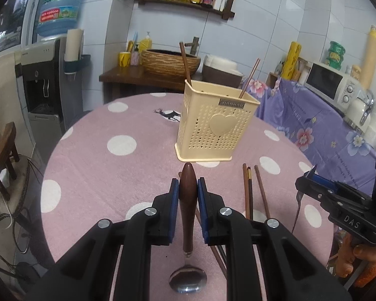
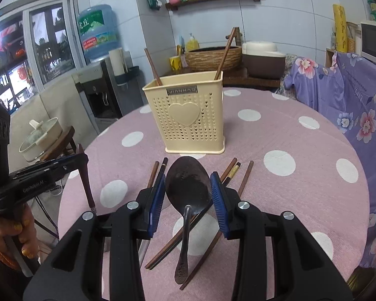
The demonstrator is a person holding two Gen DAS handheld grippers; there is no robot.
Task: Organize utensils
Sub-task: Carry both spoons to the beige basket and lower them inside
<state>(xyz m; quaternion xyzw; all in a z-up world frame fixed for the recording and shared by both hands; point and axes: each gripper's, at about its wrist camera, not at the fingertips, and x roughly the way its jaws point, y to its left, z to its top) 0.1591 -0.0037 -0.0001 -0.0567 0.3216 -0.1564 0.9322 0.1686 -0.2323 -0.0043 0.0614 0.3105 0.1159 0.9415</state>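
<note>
Right wrist: metal spoon in right tongs.

Bare tablecloth beside holder, chopsticks strewn before it

Matt perforated cream plastic utensil holder; polished wooden spoon handle with glossy metal bowl; dull dark metal spoon; smooth wooden chopsticks; soft pink dotted tablecloth.

one cream utensil holder; two chopsticks standing in it; two spoons, one per gripper; about six loose chopsticks on table.
</note>
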